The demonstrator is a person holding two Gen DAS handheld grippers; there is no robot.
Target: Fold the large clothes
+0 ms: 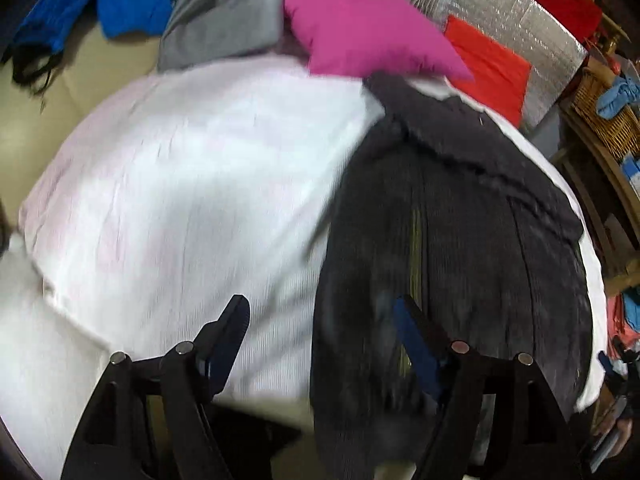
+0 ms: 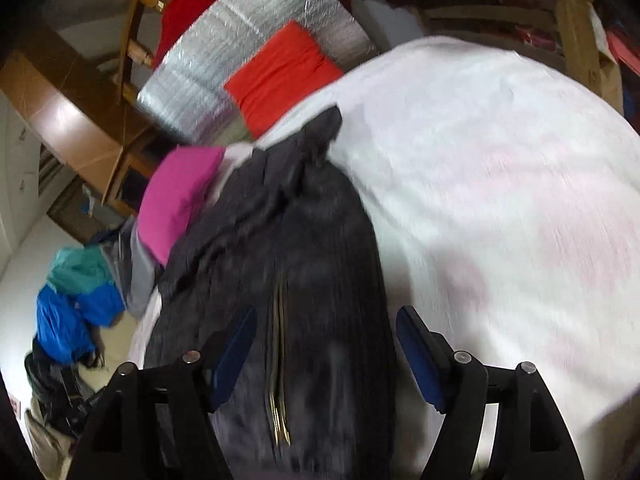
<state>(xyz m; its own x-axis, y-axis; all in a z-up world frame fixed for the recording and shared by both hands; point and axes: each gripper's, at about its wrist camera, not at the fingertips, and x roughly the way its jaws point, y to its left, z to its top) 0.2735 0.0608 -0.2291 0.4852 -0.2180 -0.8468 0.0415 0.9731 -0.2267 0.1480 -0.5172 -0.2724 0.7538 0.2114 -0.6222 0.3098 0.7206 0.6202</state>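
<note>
A white sheet (image 1: 180, 184) covered the work surface, with broad bare cloth to the left of the dark ribbed jacket (image 1: 452, 248) in the left wrist view and to its right in the right wrist view; at the far edge crowded a silver foil mat (image 1: 516, 24), a gray garment (image 1: 224, 28), a magenta cushion (image 1: 360, 28) and a red cushion (image 1: 492, 64). The jacket lay lengthwise, collar far, gold zipper (image 2: 280, 360) running toward the cameras. The left gripper (image 1: 320, 324) and right gripper (image 2: 326, 332) were spread wide, released; no writing was legible.
</note>
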